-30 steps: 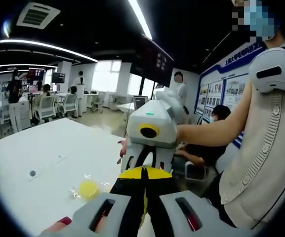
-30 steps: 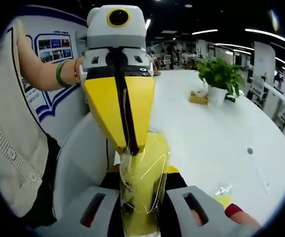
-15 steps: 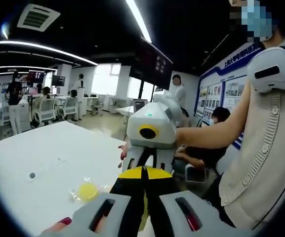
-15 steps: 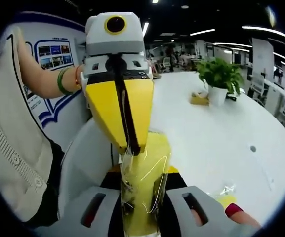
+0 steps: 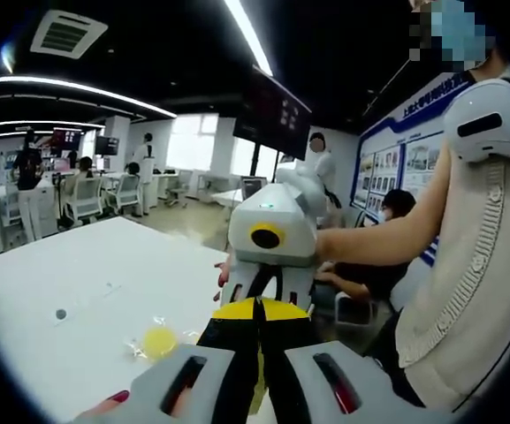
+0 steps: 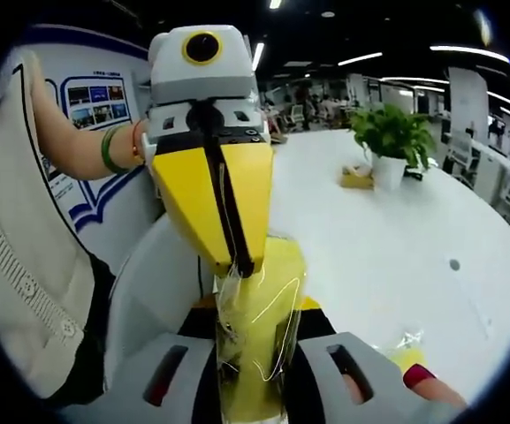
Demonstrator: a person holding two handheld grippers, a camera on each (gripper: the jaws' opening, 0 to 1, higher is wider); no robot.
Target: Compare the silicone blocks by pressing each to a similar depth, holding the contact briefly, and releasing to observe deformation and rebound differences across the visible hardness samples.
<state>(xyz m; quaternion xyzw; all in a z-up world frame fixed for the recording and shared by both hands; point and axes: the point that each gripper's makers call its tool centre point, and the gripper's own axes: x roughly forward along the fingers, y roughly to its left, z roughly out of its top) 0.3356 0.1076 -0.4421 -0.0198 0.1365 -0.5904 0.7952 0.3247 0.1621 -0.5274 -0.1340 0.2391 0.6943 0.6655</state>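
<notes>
Both the left gripper and the right gripper clench one glossy plastic-wrapped yellow silicone block held between them, above the smooth white tabletop.

You held one yellow block up in the air, off the white table. It was soft-looking and wrapped in a clear, shiny bag. It stood upright, pinched at both ends. A second yellow block, small and round, lay flat on the table in its own crinkly clear wrapper, well apart from the first.
</notes>
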